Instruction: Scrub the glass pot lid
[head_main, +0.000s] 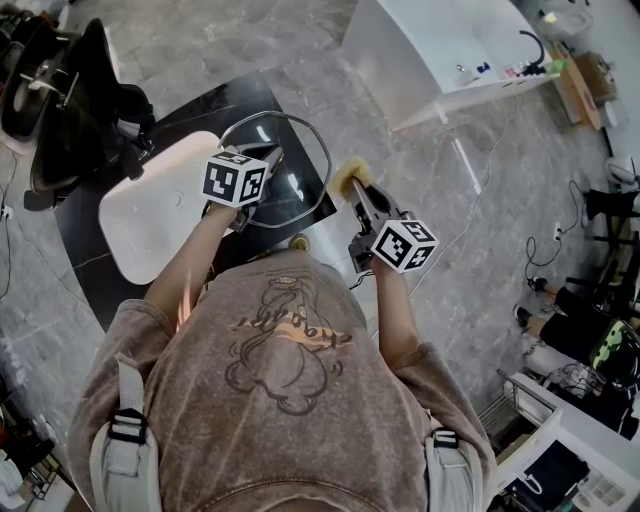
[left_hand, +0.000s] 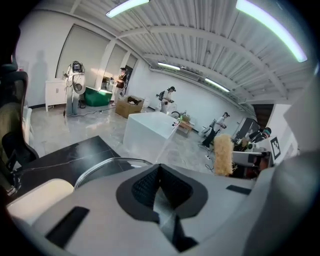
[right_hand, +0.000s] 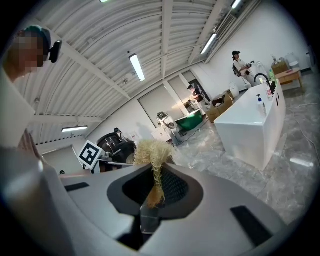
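Your left gripper (left_hand: 159, 174) has its jaws pressed fully together. As far as I can judge, they pinch the rim of the glass pot lid (head_main: 292, 182), because the metal edge of the lid comes out just beside the jaws in the left gripper view. The lid is lifted and tilted above the black table top (head_main: 85, 255), next to the white board (head_main: 150, 215).

Your right gripper (right_hand: 153, 175) is closed on the lower end of a straw-coloured fibre scrubber (right_hand: 150, 149). The loose tuft stands out past the jaws. In the head view the scrubber is near the right edge of the lid, but it does not touch it yet.

The main danger is the grip on the lid. You hold it only at one thin, smooth place on the rim. When the scrubber pushes on the glass far from this place, the lid can turn between the pads or slide out. Then it falls on the hard table top and may crack.

The scrubber is also held only by its end, so a strong push can bend it or pull it out. In that case the hard jaws would scratch the glass.
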